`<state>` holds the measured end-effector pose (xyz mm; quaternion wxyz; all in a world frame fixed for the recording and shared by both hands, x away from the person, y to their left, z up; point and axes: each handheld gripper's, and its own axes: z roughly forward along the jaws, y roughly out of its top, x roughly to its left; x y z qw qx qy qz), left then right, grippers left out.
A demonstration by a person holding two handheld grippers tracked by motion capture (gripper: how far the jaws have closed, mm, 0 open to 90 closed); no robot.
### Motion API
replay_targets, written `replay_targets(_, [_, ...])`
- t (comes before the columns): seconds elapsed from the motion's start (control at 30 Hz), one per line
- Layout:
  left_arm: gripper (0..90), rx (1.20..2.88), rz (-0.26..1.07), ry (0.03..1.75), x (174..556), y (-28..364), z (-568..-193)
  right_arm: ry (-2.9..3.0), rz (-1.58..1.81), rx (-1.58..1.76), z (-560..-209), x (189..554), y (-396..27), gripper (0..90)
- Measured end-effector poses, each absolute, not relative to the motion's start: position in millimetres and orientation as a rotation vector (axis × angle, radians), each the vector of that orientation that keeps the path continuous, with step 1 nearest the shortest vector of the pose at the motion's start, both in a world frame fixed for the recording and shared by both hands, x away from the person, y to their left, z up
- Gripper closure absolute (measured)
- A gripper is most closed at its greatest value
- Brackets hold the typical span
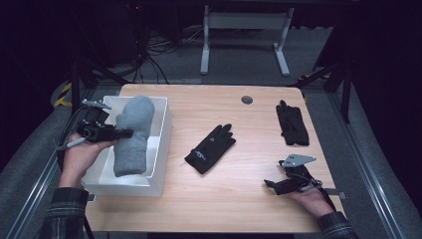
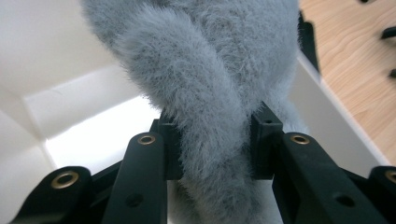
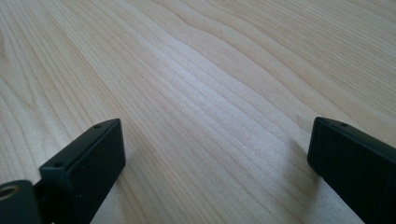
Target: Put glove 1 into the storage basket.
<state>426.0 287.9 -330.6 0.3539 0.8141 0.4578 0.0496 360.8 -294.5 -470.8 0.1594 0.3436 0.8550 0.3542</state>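
The bench (image 1: 239, 199) is carrying a white bin (image 1: 161, 144) at its nine o'clock edge, and a grey mitten (image 1: 130, 137) is lying lengthwise in that bin, cuff toward six o'clock, tip rising above the far rim. A black glove (image 1: 210, 148) is lying near the bench's middle and another glove (image 1: 292, 125) at about two o'clock. The left gripper (image 1: 124, 133) is coming in from nine o'clock and pinching the mitten's thumb (image 2: 210, 140); in the left gripper view both pads are pressing into the fluff. The right gripper (image 1: 269, 184) is resting at five o'clock, jaws wide apart over bare wood, holding nothing. To me this looks like the stowing step, the mitten being settled into the bin. Next calls for opening the left jaws, pulling clear, then going for a black glove.
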Motion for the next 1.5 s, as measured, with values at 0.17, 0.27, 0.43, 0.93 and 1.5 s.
replay_targets(0.17, [65.6, 2.143, 0.096, 1.233, 436.7, 286.9, -358.6, 2.443, 1.012, 0.982, -470.8, 360.9, -294.6, 4.4])
replay_targets(0.27, [65.4, 2.175, 0.102, 1.263, 441.3, 283.8, -369.7, 2.442, 1.011, 0.983, -470.8, 360.9, -294.7, 4.4])
replay_targets(0.43, [64.7, 2.188, 0.084, 1.264, 448.5, 276.0, -381.5, 2.443, 1.013, 0.983, -470.8, 361.0, -294.7, 4.4])
replay_targets(0.93, [46.7, 2.195, 0.128, 1.346, 465.8, 276.4, -407.9, 2.443, 1.013, 0.983, -470.8, 360.9, -294.6, 4.4])
replay_targets(1.5, [14.3, 2.069, 0.309, 1.344, 453.9, 262.8, -353.7, 2.442, 1.013, 0.983, -470.8, 361.0, -294.7, 4.4])
